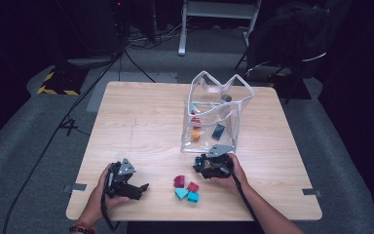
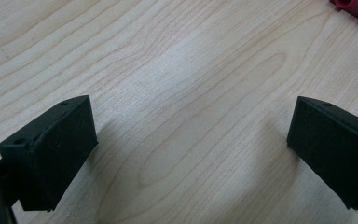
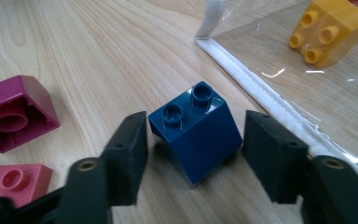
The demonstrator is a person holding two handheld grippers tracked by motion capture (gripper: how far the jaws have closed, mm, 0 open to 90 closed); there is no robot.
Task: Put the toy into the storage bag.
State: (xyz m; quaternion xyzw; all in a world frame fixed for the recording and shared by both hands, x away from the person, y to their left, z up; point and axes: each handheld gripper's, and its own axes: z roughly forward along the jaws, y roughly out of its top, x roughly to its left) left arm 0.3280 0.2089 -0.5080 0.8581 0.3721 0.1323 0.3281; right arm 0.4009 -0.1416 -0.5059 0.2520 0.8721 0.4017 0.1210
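A dark blue sloped brick (image 3: 193,133) with two studs sits on the wooden table (image 1: 141,122), just outside the hem of a clear plastic bag (image 3: 242,70). My right gripper (image 3: 196,126) has a jaw on each side of it, and the pads meet its opposite corners. In the high view the right gripper (image 1: 200,164) lies at the bag's (image 1: 243,97) near left corner, with the blue brick (image 1: 199,161) at its tip. My left gripper (image 1: 143,187) rests near the front left; in its own view the left gripper (image 2: 191,126) is wide open over bare wood.
Between the hands lie a magenta brick (image 1: 179,181), a pink one (image 1: 192,186) and two teal ones (image 1: 181,194). The bag holds a yellow brick (image 3: 328,30) and several others. A magenta brick (image 2: 356,8) shows ahead of the left jaws. The table's front edge is close.
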